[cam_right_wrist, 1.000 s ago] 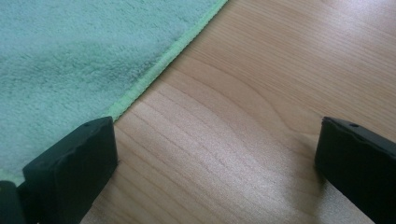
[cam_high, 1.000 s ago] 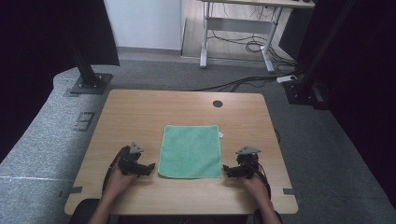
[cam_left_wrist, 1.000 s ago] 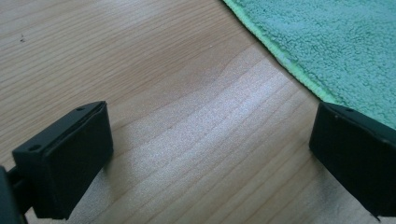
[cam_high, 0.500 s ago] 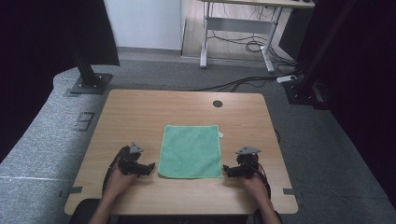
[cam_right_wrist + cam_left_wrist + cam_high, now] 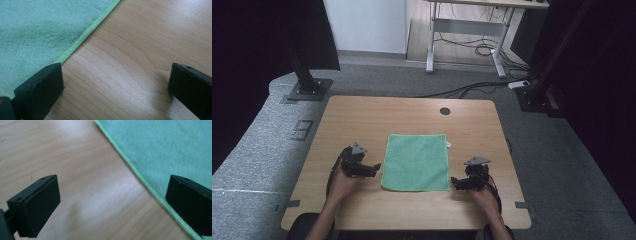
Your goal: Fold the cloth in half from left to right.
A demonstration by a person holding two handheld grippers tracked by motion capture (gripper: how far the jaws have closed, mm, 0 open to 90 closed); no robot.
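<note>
A green cloth [image 5: 416, 161] lies flat on the wooden table [image 5: 362, 120], near the front edge. My left gripper [image 5: 373, 170] rests low at the cloth's left side, close to its near-left corner, jaws open. In the left gripper view the cloth [image 5: 162, 150] runs under the right jaw, bare wood between the jaws [image 5: 110, 205]. My right gripper [image 5: 454, 183] sits at the cloth's near-right corner, open too. In the right gripper view the cloth's edge [image 5: 37, 32] meets the left jaw, and wood lies between the two [image 5: 115, 87].
A round cable hole [image 5: 445, 111] sits at the back of the table. A small white tag [image 5: 448, 144] sticks out at the cloth's far-right corner. Beyond the table stand a black stand base [image 5: 307, 90], a desk frame [image 5: 467, 40] and floor cables [image 5: 477, 85].
</note>
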